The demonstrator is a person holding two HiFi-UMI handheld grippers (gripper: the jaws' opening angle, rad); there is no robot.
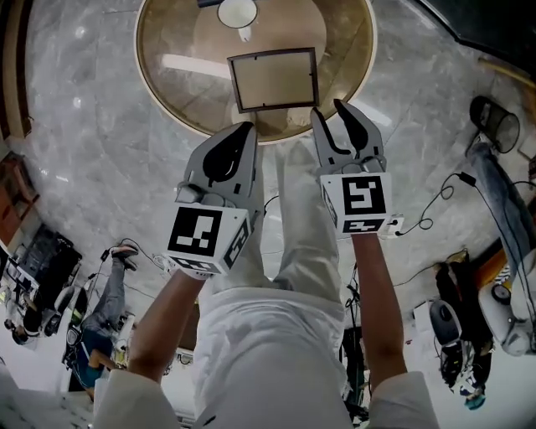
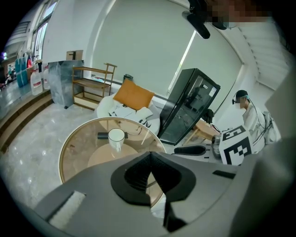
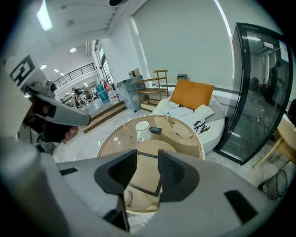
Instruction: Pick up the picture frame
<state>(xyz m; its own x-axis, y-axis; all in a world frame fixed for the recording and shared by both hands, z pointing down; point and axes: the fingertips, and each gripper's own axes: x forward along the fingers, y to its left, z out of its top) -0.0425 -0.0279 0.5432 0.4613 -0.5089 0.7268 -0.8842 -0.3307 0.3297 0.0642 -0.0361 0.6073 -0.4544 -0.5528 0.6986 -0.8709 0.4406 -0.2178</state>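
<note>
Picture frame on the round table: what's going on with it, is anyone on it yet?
Not yet. The picture frame lies flat on the round glass table, with a white mug beyond it. A person holds both grippers just short of the frame's near edge. The right gripper has its jaws apart and grips nothing; the left gripper is shut and empty. Neither touches the frame.

The upper edge of the head view cuts off the far side of the round table (image 1: 167, 92) and the top of the cup (image 1: 238, 12). At the centre of the right gripper view, the right gripper (image 3: 147, 156) hides part of the picture frame (image 3: 146, 178). The small dark thing (image 3: 156, 130) beside the cup is too small to tell.
</note>
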